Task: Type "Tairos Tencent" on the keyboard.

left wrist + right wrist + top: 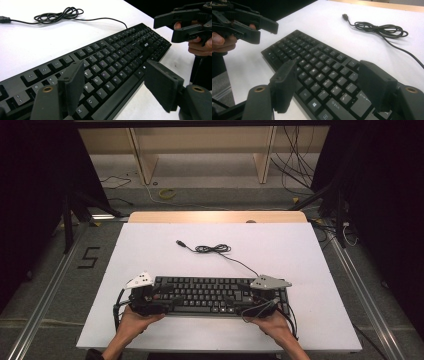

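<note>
A black keyboard lies flat near the front of the white tabletop. Its cable runs back to a loose coil and a USB plug. My left gripper hovers at the keyboard's left end, and in the left gripper view it stands open over the keys, its pads touching nothing. My right gripper sits at the right end, and in the right gripper view it is open above the keys. Each view shows the other gripper farther off: the right gripper and the left gripper.
The coiled cable rests on bare white surface behind the keyboard. A wooden strip edges the table's far side. Beyond it are wooden frame legs and loose cables on the floor. Metal rails run along both sides.
</note>
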### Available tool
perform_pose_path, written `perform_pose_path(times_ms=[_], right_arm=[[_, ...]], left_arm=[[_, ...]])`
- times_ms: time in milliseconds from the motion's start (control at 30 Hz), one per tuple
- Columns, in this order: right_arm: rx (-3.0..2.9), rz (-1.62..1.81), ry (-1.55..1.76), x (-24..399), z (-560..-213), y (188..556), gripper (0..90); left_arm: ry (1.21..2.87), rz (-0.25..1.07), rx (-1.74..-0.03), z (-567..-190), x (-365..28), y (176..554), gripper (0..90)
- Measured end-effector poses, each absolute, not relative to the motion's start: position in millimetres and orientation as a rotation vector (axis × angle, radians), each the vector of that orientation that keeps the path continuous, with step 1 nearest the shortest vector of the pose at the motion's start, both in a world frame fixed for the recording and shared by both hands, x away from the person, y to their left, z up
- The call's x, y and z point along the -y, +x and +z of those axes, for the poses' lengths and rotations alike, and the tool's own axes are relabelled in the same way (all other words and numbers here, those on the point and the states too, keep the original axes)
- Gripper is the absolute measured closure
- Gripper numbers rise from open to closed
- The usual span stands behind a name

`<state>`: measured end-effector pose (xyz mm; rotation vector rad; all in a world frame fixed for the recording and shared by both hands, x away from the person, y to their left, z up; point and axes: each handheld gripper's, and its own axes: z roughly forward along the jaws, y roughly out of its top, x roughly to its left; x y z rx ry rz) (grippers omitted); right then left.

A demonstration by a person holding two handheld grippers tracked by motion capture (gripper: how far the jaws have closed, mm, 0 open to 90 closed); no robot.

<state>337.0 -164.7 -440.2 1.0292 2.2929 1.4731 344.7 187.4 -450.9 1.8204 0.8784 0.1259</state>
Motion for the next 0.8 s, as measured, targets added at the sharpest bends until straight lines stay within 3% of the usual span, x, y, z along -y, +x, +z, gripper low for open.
perform_pose_path(times_ms=[800], right_arm=[[-2.225, 1.484, 1.051, 197, -448, 314, 33.0]], left_arm=[[1.802, 0.141, -0.868, -455, -196, 328, 27.9]])
